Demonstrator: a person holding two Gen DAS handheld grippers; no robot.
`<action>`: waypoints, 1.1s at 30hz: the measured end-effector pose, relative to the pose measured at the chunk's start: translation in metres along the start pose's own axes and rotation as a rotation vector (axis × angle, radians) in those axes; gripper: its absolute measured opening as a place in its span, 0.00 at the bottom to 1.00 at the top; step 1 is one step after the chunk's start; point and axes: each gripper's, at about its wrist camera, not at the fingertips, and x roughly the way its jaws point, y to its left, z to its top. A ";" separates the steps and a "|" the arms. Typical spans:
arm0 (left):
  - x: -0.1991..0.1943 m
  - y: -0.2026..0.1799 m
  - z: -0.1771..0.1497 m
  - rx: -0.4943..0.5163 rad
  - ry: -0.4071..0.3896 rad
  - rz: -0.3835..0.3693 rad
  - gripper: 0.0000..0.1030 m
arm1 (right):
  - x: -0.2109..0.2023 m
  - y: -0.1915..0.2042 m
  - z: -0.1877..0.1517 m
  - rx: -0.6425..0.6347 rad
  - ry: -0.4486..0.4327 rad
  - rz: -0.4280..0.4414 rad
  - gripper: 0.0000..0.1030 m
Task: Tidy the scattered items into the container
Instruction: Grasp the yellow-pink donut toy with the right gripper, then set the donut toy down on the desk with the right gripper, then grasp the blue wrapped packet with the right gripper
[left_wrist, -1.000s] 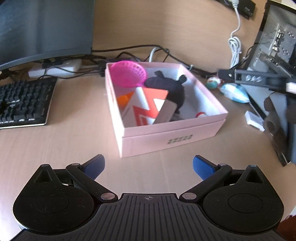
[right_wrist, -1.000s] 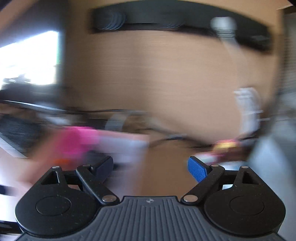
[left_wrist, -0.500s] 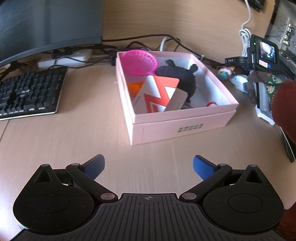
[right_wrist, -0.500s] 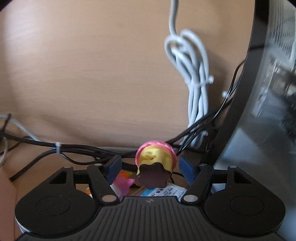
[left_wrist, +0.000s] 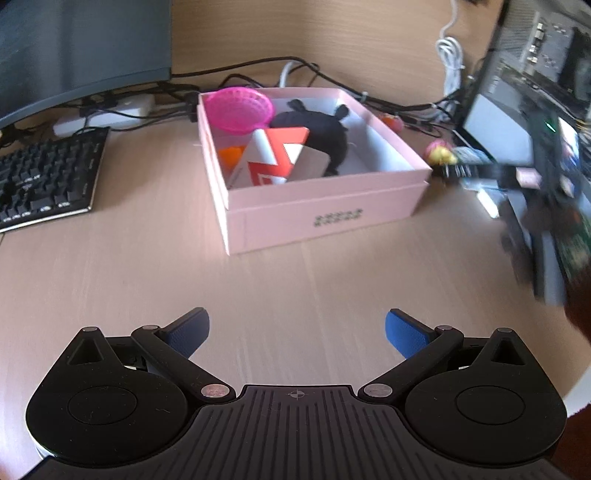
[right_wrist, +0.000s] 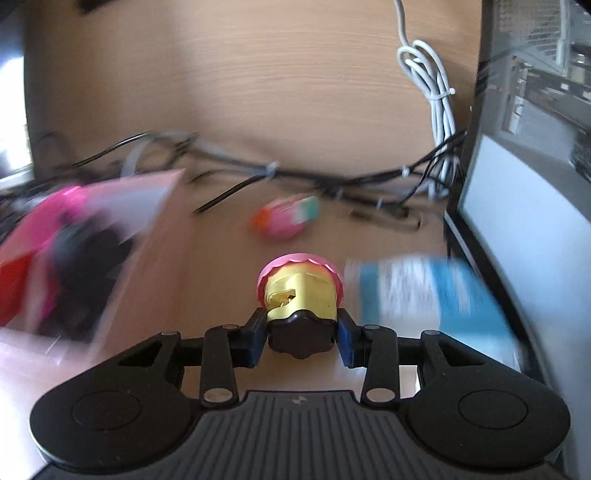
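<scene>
My right gripper (right_wrist: 302, 341) is shut on a toy cupcake (right_wrist: 301, 291) with a pink wrapper, yellow body and dark brown top, held above the desk just right of the pink box (right_wrist: 122, 229). In the left wrist view the cupcake (left_wrist: 439, 155) sits at the box's right corner. The pink box (left_wrist: 325, 218) holds a pink basket (left_wrist: 238, 109), a black plush (left_wrist: 314, 129) and a red and white card (left_wrist: 275, 162). My left gripper (left_wrist: 295, 330) is open and empty, low over the desk in front of the box.
A pink, orange and teal toy (right_wrist: 284, 219) and a blue and white packet (right_wrist: 417, 291) lie on the desk right of the box. A keyboard (left_wrist: 44, 177) and monitor (left_wrist: 74, 48) stand left. Cables (right_wrist: 332, 177) run behind. A computer case (right_wrist: 524, 184) stands right.
My right gripper has closed on the cupcake and lifted it away from the cables, towards the box. My left gripper has shifted slightly and stays open.
</scene>
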 end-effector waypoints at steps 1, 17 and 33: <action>-0.001 -0.002 -0.004 0.007 0.001 -0.016 1.00 | -0.016 0.004 -0.010 0.009 0.009 0.017 0.37; -0.026 -0.046 -0.064 0.084 -0.005 -0.122 1.00 | -0.095 -0.019 -0.022 -0.006 -0.147 -0.182 0.75; -0.048 -0.079 -0.081 -0.088 -0.002 0.065 1.00 | 0.007 -0.029 -0.001 -0.265 -0.095 -0.238 0.31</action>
